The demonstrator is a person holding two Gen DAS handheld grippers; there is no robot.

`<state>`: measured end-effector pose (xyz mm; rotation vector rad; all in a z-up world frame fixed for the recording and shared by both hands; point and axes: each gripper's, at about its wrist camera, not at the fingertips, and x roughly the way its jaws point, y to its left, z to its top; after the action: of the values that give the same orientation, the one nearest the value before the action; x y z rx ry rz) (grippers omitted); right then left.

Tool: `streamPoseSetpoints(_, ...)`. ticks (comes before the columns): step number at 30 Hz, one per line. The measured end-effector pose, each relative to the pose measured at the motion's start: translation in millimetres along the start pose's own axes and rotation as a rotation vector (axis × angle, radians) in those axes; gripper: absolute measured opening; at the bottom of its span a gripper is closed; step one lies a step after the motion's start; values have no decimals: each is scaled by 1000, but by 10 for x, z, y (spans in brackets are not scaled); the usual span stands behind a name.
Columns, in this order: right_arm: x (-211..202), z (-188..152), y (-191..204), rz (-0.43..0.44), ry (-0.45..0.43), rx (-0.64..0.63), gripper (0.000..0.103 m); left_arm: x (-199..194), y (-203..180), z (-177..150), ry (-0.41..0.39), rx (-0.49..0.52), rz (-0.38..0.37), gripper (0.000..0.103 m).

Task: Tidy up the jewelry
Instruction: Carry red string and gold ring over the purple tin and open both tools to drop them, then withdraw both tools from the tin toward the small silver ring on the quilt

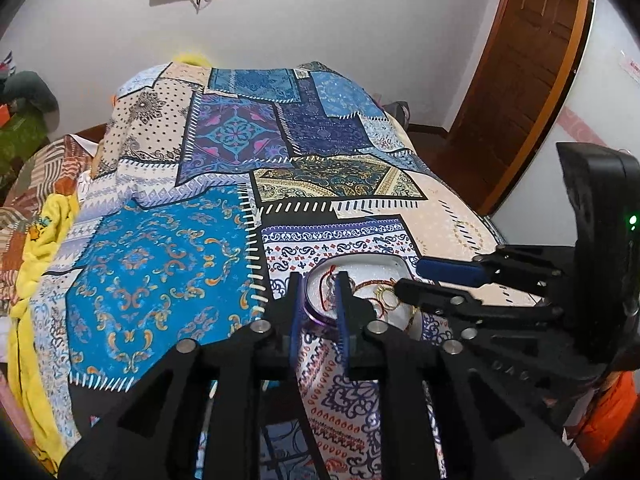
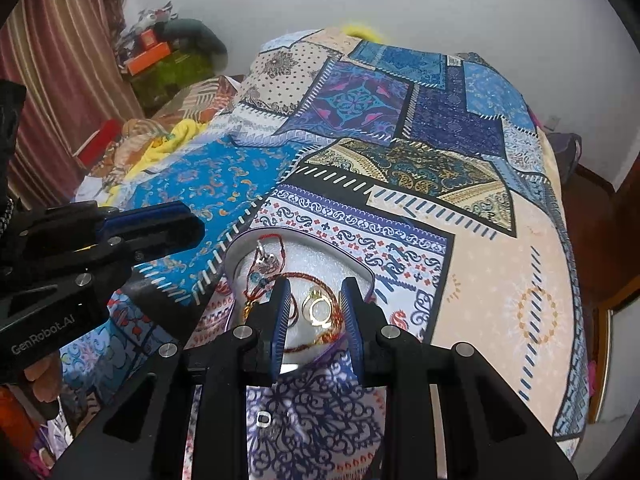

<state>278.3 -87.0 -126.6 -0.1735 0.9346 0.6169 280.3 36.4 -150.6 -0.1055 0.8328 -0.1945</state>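
Observation:
A white foam-lined box (image 2: 320,256) with a purple rim lies on the patchwork bedspread; it also shows in the left wrist view (image 1: 372,272). Inside lie red thread bracelets (image 2: 304,278), a silver charm piece (image 2: 267,260) and a gold ring ornament (image 2: 318,309). My right gripper (image 2: 316,300) is open, its jaws astride the gold ornament just above the box. My left gripper (image 1: 318,292) is open and empty at the box's left rim; it appears in the right wrist view (image 2: 160,226). A small silver ring (image 2: 264,419) lies on the bedspread near the box.
The patchwork bedspread (image 1: 168,264) covers the bed. A yellow cloth (image 1: 44,240) and bedding lie at its left. A wooden door (image 1: 532,56) stands at the right. Boxes and clutter (image 2: 156,56) sit by the curtain at the far left.

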Motion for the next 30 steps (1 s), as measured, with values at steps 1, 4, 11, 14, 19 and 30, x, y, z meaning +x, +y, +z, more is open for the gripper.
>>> streamPoseSetpoints(1,-43,-14,7,-3,-5,-2,24,-32,-9,-17,-3,2,2,23)
streamPoseSetpoints(4,-166,-57,31,-20,-18,-16,29,-115,-54,-74,-4,18,18,27)
streamPoseSetpoints(11,-378,-240,101,-65,-34,-54,39,-257,-121,-260,13,35,21,36)
streamPoseSetpoints(14,-400,-334,84,-77,-21,-44,39,-252,-176,-359,36,51,17,36)
streamPoseSetpoints(19,-326,-509,69,-73,28,-22,39,-211,-230,-545,78,60,16,36)
streamPoseSetpoints(30,-24,-728,193,-50,113,-69,39,-109,-190,-827,132,48,9,36)
